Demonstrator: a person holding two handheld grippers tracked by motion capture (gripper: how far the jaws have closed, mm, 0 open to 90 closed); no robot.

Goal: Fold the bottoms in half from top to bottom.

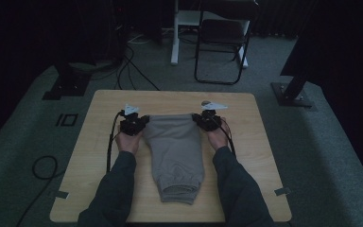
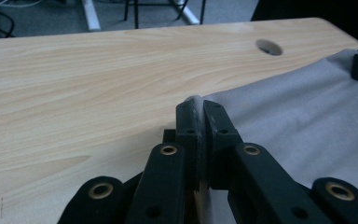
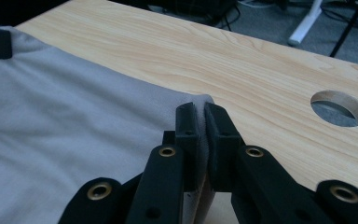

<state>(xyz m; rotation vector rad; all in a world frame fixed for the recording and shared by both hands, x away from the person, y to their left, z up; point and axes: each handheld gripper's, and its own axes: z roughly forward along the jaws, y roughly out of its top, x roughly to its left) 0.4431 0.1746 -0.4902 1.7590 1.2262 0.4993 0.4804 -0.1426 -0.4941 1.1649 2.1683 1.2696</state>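
Dim light over the high view leaves the far room in shadow, where a folding chair [image 1: 221,38] loses its top to the frame's upper edge. The person's sleeves [image 1: 111,194] run off the bottom edge. In the left gripper view, the grey trousers [image 2: 307,116] are cut off at right.

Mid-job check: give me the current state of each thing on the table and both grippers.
Left gripper: shut on the far left corner of the grey garment.
Right gripper: shut on the far right corner.
Grey garment: folded narrow, lying on the table, far edge pinched.
Table: wooden, bears the garment.
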